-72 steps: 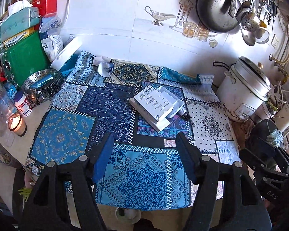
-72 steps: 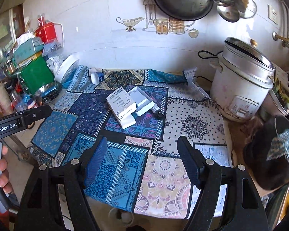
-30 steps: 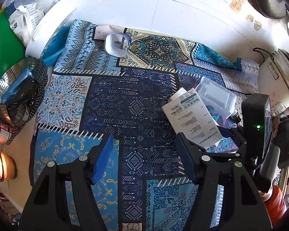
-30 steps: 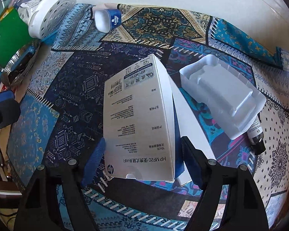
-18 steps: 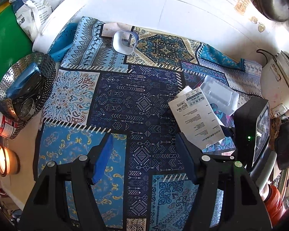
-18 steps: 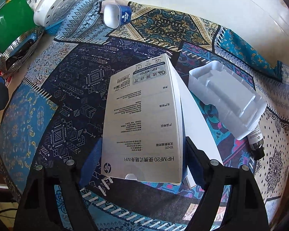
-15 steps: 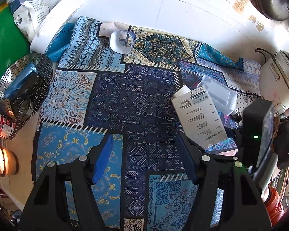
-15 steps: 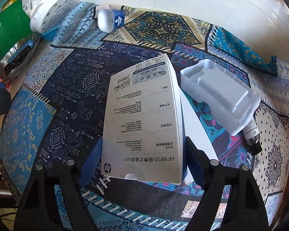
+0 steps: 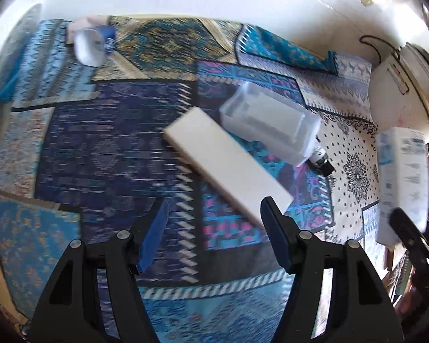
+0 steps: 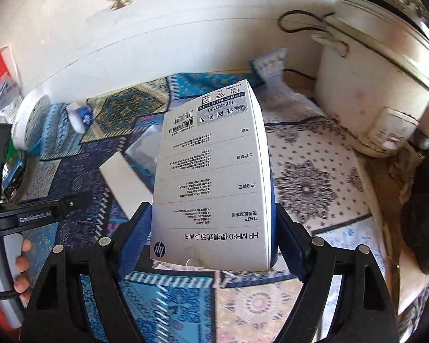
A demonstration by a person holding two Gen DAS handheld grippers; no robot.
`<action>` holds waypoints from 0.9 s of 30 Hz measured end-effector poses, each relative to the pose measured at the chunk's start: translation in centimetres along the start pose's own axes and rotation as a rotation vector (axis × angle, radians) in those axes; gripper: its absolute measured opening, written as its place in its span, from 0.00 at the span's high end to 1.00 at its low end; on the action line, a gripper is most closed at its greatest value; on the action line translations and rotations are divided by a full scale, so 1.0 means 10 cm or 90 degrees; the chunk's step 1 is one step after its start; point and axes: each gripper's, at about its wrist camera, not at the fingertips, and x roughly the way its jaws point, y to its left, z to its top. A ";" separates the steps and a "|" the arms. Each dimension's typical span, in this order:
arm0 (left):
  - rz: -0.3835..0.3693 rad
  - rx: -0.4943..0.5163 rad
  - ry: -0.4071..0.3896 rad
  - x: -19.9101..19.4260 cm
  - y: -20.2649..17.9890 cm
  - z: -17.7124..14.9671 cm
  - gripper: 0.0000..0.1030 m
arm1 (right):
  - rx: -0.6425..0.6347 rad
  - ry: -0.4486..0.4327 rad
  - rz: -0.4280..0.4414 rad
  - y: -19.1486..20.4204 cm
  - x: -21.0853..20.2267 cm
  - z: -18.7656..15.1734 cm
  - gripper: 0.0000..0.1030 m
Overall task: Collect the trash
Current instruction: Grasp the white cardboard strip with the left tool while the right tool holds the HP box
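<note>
My right gripper (image 10: pixel 211 220) is shut on a white HP box sleeve (image 10: pixel 211 171) and holds it in the air above the patterned cloth (image 10: pixel 306 188). The same sleeve (image 9: pixel 403 177) shows at the right edge of the left wrist view. The plain white inner box (image 9: pixel 226 163) lies slantwise on the cloth, with a clear plastic tray insert (image 9: pixel 268 125) beside it and a small dark bottle (image 9: pixel 321 160) at the tray's corner. My left gripper (image 9: pixel 214 208) hangs open just above the near end of the inner box, with nothing between its fingers.
A blue and white cup (image 9: pixel 90 45) lies on its side at the cloth's far left corner. A white rice cooker (image 10: pixel 371 85) stands at the right by the wall. A round white perforated lid (image 10: pixel 31 117) leans at the left. A hand (image 10: pixel 23 254) holds the left tool.
The right gripper has lifted the HP sleeve off the inner box, up and to the right. The left gripper has moved right and lower, toward the bared inner box.
</note>
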 end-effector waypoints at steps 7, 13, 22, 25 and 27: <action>0.047 0.018 0.035 0.53 -0.56 -0.01 0.32 | 0.082 -0.020 -0.035 -0.42 -0.25 -0.09 0.23; 0.138 0.008 -0.012 0.60 -0.73 -0.04 0.32 | 0.114 -0.015 -0.024 -0.52 -0.32 -0.14 0.23; 0.140 -0.001 0.015 0.54 -0.33 -0.20 0.29 | 0.101 -0.032 -0.005 -0.45 -0.33 -0.11 0.23; 0.117 -0.015 0.022 0.50 -0.16 -0.29 0.47 | 0.092 -0.034 0.006 -0.38 -0.31 -0.08 0.23; 0.105 -0.006 0.016 0.46 -0.10 -0.32 0.49 | 0.088 -0.035 0.014 -0.34 -0.31 -0.07 0.23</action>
